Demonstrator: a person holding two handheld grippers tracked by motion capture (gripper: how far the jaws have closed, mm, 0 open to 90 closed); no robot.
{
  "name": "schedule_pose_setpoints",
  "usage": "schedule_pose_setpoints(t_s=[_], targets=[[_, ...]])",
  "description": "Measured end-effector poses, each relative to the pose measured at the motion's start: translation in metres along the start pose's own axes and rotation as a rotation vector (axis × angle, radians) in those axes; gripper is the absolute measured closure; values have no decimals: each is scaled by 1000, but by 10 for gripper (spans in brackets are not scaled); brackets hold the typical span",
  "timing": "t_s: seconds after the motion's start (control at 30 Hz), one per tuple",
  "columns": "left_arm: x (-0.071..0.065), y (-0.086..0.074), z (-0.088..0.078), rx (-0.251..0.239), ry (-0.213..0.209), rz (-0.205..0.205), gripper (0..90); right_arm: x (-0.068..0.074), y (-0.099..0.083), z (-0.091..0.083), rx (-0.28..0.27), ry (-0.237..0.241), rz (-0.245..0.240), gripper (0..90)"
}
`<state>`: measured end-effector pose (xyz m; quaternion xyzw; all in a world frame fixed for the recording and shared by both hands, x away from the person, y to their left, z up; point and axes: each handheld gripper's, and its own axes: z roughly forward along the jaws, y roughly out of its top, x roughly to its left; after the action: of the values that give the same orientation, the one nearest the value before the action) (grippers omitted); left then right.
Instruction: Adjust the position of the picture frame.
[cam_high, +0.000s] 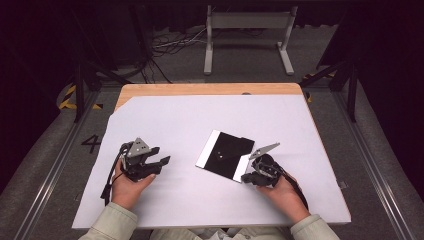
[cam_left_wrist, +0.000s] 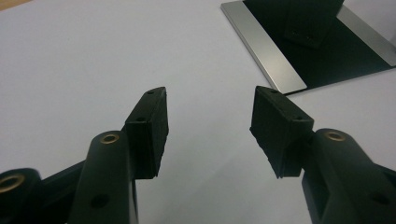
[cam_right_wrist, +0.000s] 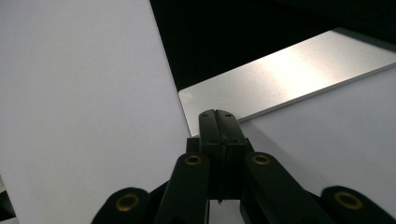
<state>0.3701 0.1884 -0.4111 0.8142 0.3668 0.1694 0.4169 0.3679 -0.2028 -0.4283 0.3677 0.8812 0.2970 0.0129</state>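
A flat black panel (cam_high: 226, 151) with silver strips along two opposite edges lies on the white sheet (cam_high: 200, 125), right of the middle. My right gripper (cam_high: 246, 177) is shut with nothing between its pads, and its tips sit at the near corner of the panel. In the right gripper view the closed tips (cam_right_wrist: 219, 116) point at the silver strip (cam_right_wrist: 289, 79); whether they touch it I cannot tell. My left gripper (cam_high: 159, 156) rests at the left, open and holding nothing. In the left gripper view its gap (cam_left_wrist: 210, 121) faces bare sheet, with the panel (cam_left_wrist: 327, 56) farther off to the right.
The white sheet covers most of a wooden table, whose bare edge (cam_high: 210, 89) shows along the far side. Beyond the table a white metal frame (cam_high: 247, 30) and loose cables (cam_high: 170, 45) lie on the floor.
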Motion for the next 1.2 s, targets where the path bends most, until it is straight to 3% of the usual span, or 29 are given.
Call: schedule_pose_setpoints(t_s=[0.33,0.43,0.6,0.73,0.9,1.2], targets=[[1,0,-1,-2,3,1,467,6,16,7,8,4,-49,900],[3,-1,-2,-2,3,-4,467,3,25,-1,-26,-10,-62,900],[4,-2,-3,-4,9,-8,467,-24,45,-22,-92,-72,-20,900],[4,-2,-2,-1,12,-7,467,-52,53,-31,-124,-98,45,900],[3,-2,-2,1,10,-4,467,-73,55,-28,-158,-115,100,900],[4,-3,0,5,12,-2,467,-100,56,-15,-164,-163,147,900]])
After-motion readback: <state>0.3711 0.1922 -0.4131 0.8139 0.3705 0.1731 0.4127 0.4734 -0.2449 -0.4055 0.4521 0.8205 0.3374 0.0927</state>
